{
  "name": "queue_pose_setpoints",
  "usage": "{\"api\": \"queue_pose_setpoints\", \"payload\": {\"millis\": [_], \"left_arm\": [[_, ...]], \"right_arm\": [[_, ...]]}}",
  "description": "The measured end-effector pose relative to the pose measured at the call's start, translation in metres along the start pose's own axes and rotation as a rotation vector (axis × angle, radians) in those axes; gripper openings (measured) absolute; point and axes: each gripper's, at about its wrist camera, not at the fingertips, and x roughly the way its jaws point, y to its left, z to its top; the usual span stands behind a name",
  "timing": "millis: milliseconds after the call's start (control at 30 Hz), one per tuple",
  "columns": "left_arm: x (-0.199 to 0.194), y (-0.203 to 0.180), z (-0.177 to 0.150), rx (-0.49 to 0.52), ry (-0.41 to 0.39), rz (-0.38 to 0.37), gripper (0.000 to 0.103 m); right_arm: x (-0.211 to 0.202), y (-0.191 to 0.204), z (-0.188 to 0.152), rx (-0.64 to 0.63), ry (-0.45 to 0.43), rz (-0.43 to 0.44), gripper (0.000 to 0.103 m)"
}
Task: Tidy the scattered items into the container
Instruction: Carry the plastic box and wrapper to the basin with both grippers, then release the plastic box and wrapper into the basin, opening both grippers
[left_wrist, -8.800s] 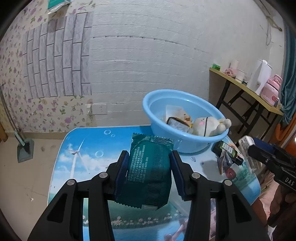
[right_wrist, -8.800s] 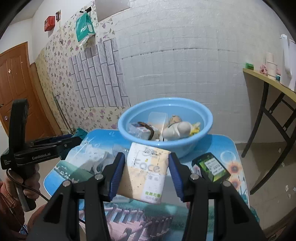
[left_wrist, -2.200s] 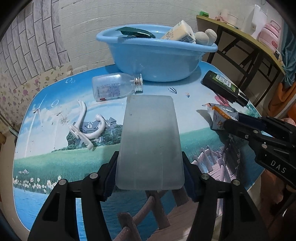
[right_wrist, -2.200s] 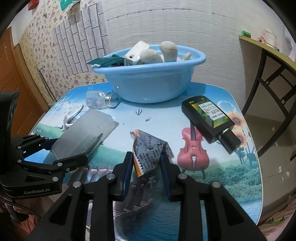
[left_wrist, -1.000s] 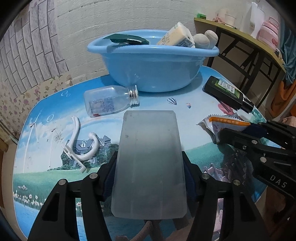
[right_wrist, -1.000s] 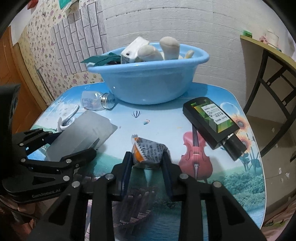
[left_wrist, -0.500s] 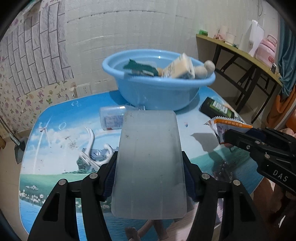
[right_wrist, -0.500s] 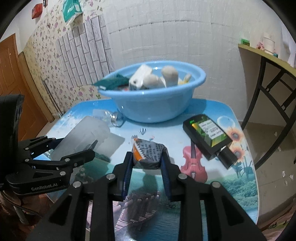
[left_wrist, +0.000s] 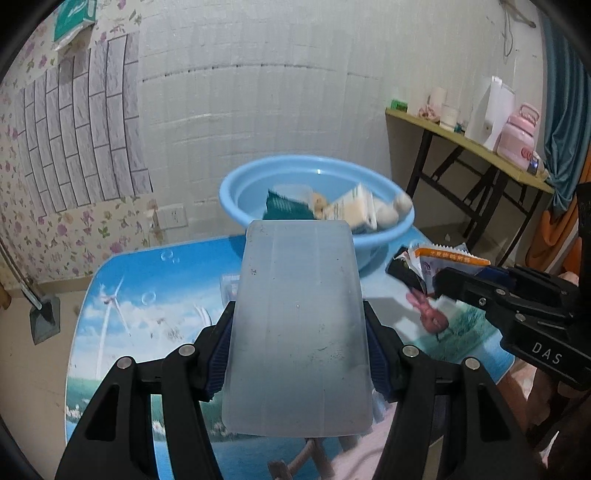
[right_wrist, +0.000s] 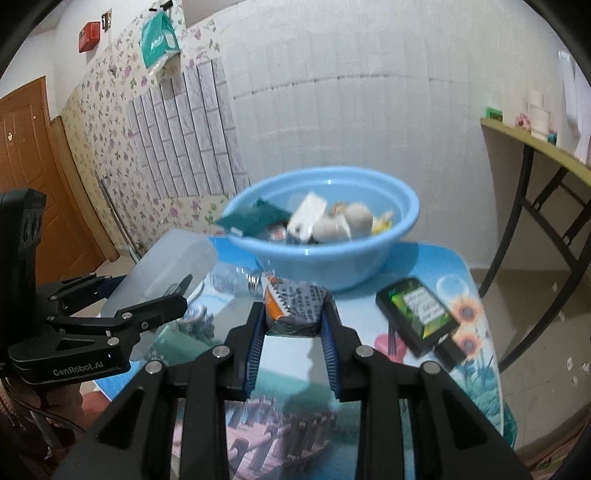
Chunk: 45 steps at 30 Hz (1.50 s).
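Scattered items are partly gathered already: a blue basin (left_wrist: 317, 206), seen in the upper centre of both wrist views, holds a dark green packet (right_wrist: 255, 218), a cream tissue pack (left_wrist: 354, 214) and a pale plush toy (right_wrist: 347, 221). The basin stands at the far end of a table (left_wrist: 155, 295) covered with a printed landscape sheet. A frosted plastic lid (left_wrist: 299, 332) is clamped flat between the blue pads of the left gripper (left_wrist: 299, 354), filling the lower centre of the left view and raised above the table. A crumpled snack wrapper (right_wrist: 295, 308) with an orange edge is pinched in the narrow jaws of the right gripper (right_wrist: 293, 332), in the centre of the right view. A dark bottle with a green label (right_wrist: 417, 314) lies on the table at centre right, and a clear bottle (right_wrist: 236, 280) is partly seen just beside the basin's left base
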Motion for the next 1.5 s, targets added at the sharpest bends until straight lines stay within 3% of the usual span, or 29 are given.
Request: {"api": "queue_pose_setpoints", "payload": {"millis": [400, 1033, 1167, 1300, 1367, 1500], "left_arm": [[0.011, -0.002, 0.051, 0.013, -0.072, -0.007, 0.061], [0.108, -0.007, 0.117, 0.072, 0.009, -0.008, 0.063], [0.114, -0.001, 0.120, 0.070, 0.032, 0.022, 0.070], [0.099, 0.009, 0.115, 0.062, 0.020, 0.048, 0.085], [0.087, 0.017, 0.105, 0.064, 0.005, 0.066, 0.086], [0.070, 0.034, 0.084, 0.023, -0.003, 0.090, 0.087]], "right_arm": [[0.004, -0.011, 0.040, 0.013, -0.071, 0.023, 0.029], [0.076, -0.056, 0.104, 0.046, -0.079, 0.033, 0.029], [0.090, -0.058, 0.112, 0.047, -0.059, 0.052, 0.029], [0.101, -0.056, 0.107, 0.039, 0.000, 0.047, 0.030], [0.098, -0.056, 0.100, 0.058, -0.003, 0.027, 0.030], [0.082, -0.047, 0.087, 0.046, -0.032, 0.008, 0.045]]}}
